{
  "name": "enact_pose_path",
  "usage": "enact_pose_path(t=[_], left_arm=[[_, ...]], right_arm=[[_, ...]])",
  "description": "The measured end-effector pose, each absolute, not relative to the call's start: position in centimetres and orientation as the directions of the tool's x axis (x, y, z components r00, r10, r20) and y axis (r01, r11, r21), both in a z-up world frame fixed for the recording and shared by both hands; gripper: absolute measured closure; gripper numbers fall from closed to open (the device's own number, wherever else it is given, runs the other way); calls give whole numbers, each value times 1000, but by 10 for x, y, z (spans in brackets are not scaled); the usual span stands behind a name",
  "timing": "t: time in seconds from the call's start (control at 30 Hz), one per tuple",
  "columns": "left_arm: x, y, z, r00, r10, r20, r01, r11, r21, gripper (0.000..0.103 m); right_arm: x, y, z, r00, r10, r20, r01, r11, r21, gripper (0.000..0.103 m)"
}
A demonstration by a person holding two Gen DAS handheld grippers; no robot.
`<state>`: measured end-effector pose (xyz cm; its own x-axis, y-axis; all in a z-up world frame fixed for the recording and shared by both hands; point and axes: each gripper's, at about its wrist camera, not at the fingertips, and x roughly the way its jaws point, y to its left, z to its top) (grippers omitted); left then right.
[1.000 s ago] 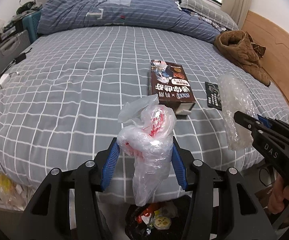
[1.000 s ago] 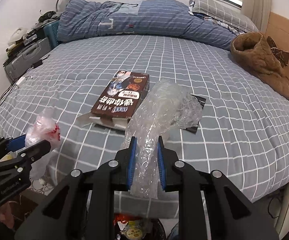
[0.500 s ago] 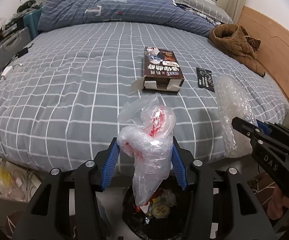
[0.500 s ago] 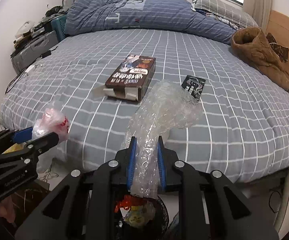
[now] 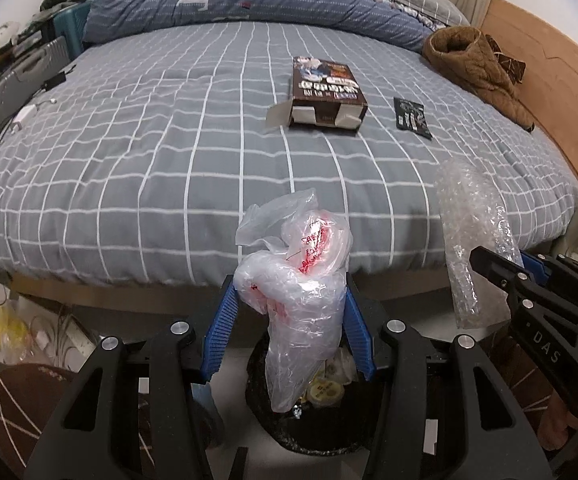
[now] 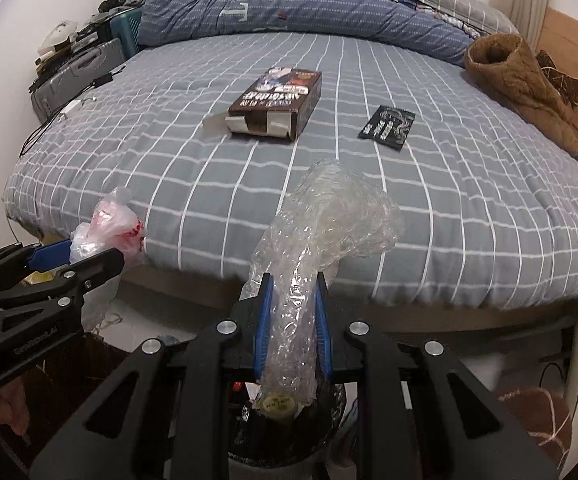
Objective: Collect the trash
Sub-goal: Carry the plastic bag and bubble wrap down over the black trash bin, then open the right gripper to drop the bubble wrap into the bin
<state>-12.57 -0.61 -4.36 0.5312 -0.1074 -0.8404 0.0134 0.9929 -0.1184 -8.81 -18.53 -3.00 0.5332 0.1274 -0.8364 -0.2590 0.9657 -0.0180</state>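
My left gripper (image 5: 289, 300) is shut on a crumpled clear plastic bag with red print (image 5: 297, 280), which hangs down over a black trash bin (image 5: 277, 424) on the floor. My right gripper (image 6: 291, 292) is shut on a roll of clear bubble wrap (image 6: 321, 232), its lower end over the same bin (image 6: 289, 440), which holds other trash. In the left wrist view the right gripper (image 5: 489, 260) with its bubble wrap (image 5: 469, 232) stands at the right. The right wrist view has the left gripper (image 6: 85, 254) and its bag (image 6: 109, 228) at the left.
The bed (image 5: 169, 140) with a grey checked cover lies ahead. On it rest an open brown box (image 5: 327, 92), a small black packet (image 5: 411, 118) and a brown padded jacket (image 5: 473, 64). A suitcase (image 5: 13, 80) and clutter stand at the left wall. Cables and a yellow bag (image 5: 5, 332) lie on the floor.
Both grippers have drawn back from the bed and sunk slightly, each keeping its load. The bed edge and floor have come into view, and the trash bin now shows fully beneath them.
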Motion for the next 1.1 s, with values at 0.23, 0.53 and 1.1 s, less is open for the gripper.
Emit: enact_pose_path(t=[0.23,0.53,1.1], left_arm=[[-142,-11,-53,499,-111,-859,15,993,-119,53],[-162,-17,-63,454,-130,-882,19,991,-136,53],[-162,-14,-116,345,-151,-926,-1,987,-161,53]], right_arm=[[-106,-189,-44,489,127,-863,-252,968,-1,84],[-127,-194,-61,437,113,-892,-243,970,4,84],[-138,-185,-120,280,91,-956,-253,967,18,84]])
